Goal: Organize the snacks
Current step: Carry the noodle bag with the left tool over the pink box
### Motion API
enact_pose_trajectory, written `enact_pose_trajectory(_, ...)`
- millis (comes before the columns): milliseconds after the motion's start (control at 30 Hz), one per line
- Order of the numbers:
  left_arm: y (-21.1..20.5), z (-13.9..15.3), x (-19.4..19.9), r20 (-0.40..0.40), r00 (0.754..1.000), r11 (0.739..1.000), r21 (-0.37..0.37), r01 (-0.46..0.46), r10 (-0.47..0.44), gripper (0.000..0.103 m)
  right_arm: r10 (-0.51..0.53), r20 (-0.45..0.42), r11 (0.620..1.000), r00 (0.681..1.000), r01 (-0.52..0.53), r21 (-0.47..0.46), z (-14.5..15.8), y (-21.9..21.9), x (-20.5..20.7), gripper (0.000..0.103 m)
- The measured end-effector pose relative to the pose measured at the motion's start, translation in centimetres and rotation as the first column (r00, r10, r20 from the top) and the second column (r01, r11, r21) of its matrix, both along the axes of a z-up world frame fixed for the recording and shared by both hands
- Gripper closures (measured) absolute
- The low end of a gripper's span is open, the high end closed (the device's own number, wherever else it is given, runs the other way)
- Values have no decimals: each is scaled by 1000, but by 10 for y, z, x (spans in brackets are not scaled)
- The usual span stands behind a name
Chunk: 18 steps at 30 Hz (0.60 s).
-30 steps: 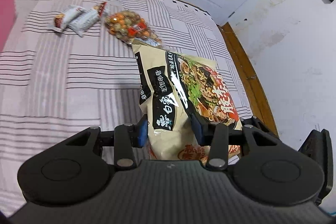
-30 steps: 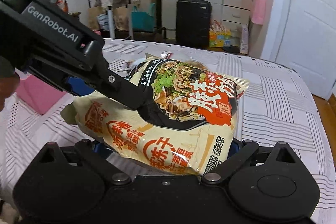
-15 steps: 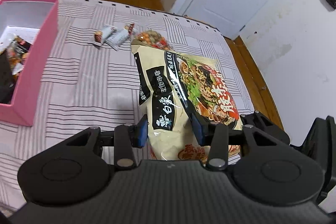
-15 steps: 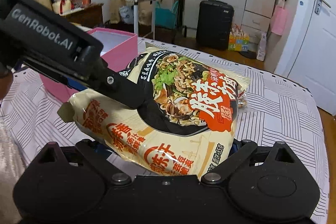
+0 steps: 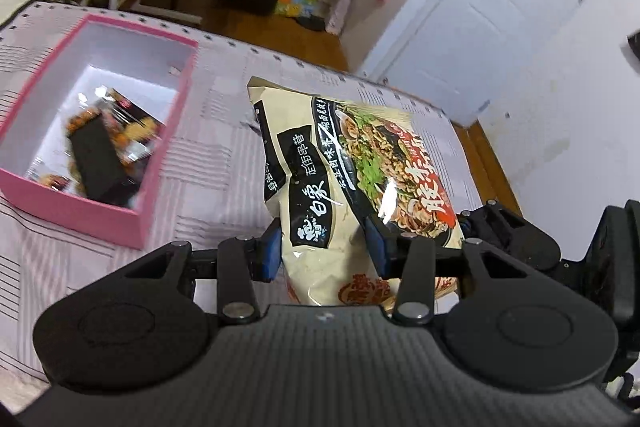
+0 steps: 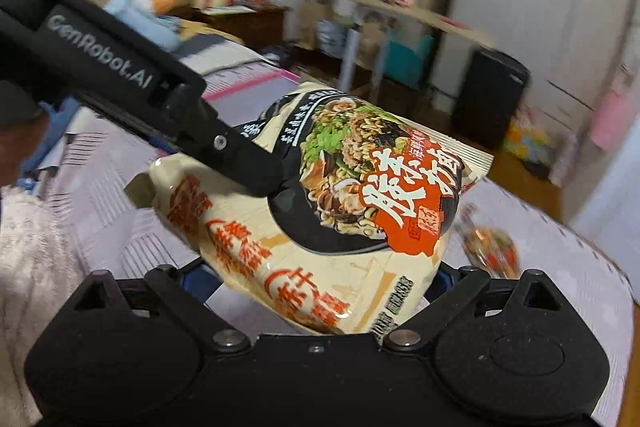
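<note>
A: Item one, movement. Against the earlier frames, the cream plastic noodle packet with a black bowl picture and red lettering [image 5: 348, 183] is carried up off the striped grey-and-white bed cover [image 5: 208, 163] and across toward the open pink cardboard box [image 5: 158, 163]. A second ago only a sliver of that box showed at the left edge; now its whole opening is in the left wrist view.

B: Grip?

A: Left gripper [image 5: 324, 247]: blue pads pinch the packet's lower part from both sides, unchanged in width. Right gripper [image 6: 316, 291]: its fingers flank the packet's bottom edge, but the packet covers the pads, so I cannot tell whether they press on it.

B: Meaning for the job?

A: In my judgement, transport is under way; the packet hangs right of the box, not over it, and is not yet released.

B: Hidden or unclear?

A: Box contents: a dark packet and orange-printed wrappers, blurred. A small mottled red-and-orange snack bag [image 6: 490, 247] lies on the cover beyond the packet, smeared by motion. The two little wrapped bars seen earlier are out of view. Room background is blurred in both views.
</note>
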<state>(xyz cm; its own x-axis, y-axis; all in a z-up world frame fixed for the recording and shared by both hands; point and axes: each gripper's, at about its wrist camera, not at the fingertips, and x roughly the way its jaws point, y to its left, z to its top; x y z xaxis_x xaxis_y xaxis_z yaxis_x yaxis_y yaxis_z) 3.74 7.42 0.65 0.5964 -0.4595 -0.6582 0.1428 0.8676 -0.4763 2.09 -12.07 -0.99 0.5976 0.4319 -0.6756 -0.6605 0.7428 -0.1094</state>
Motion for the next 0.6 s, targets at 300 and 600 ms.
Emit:
enact_pose_trajectory(300,54,-4,18,20,995,995,24,-96,96,61,156,-77,981,985,-146,129,-1,30,39,5)
enact_pose_trajectory(600,104,-21,57,16,978,977,42,-209,209,61,199,-54,968,979,-187,169,-20,82,80,10)
